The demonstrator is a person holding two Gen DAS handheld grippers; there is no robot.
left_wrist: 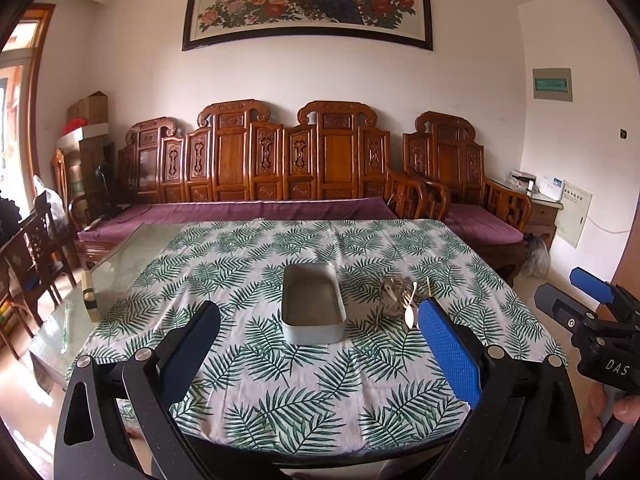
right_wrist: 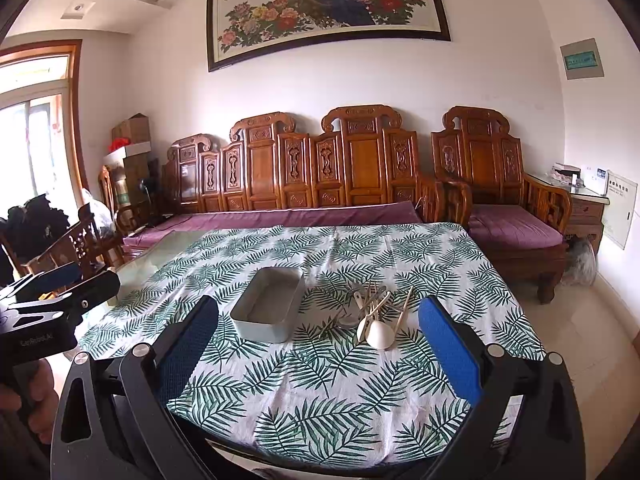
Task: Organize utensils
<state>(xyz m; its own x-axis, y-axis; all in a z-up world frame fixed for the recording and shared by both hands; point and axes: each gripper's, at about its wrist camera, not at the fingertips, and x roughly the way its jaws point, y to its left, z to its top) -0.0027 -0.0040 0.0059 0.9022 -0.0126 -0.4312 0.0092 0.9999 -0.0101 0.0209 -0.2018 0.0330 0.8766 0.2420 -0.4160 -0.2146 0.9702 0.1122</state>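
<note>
A grey rectangular metal tray (left_wrist: pixel 313 330) (right_wrist: pixel 256 330) sits empty in the middle of the leaf-print tablecloth (left_wrist: pixel 304 392) (right_wrist: pixel 320 384). Just right of it lies a pile of utensils (left_wrist: pixel 396 300) (right_wrist: pixel 374 312): metal forks and spoons, pale chopsticks and a white ladle-like spoon (right_wrist: pixel 380 334). My left gripper (left_wrist: pixel 320 334) hangs open above the near part of the table, short of the tray. My right gripper (right_wrist: pixel 318 334) is open too, short of the utensil pile. Nothing is between either pair of fingers.
The right gripper (left_wrist: pixel 588 304) shows at the right edge of the left wrist view, held by a hand (left_wrist: pixel 624 408). Bare glass tabletop (left_wrist: pixel 120 264) and a brush (left_wrist: pixel 90 296) lie left of the cloth. A carved wooden sofa (right_wrist: pixel 320 184) stands behind the table.
</note>
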